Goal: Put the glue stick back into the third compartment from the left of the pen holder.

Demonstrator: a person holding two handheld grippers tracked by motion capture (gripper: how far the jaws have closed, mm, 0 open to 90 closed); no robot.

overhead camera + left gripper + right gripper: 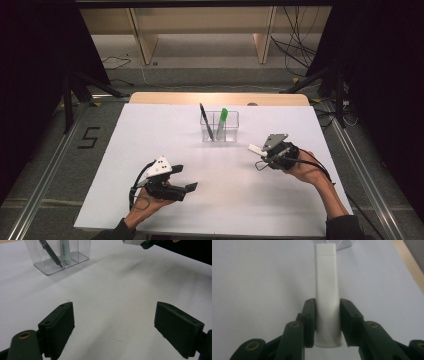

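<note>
My right gripper (264,151) is at the right of the table, held just above the white sheet, and shut on a white flat-sided stick (256,149). In the right gripper view the white stick (327,290) runs straight out between the two pads (310,320) and past their tips. Low at the front left, my left gripper (186,177) is open with nothing in it; bare table lies between its jaws in the left gripper view (115,322). A clear plastic holder (231,131) at centre back holds a black pen (206,120) and a green-capped marker (222,121).
A white sheet (150,130) covers the table, with a wooden edge (165,98) along the back. The holder (80,250), with the pen (51,252) and marker (65,252) in it, lies ahead of my left gripper. Dark curtains, stands and floor cables surround the table.
</note>
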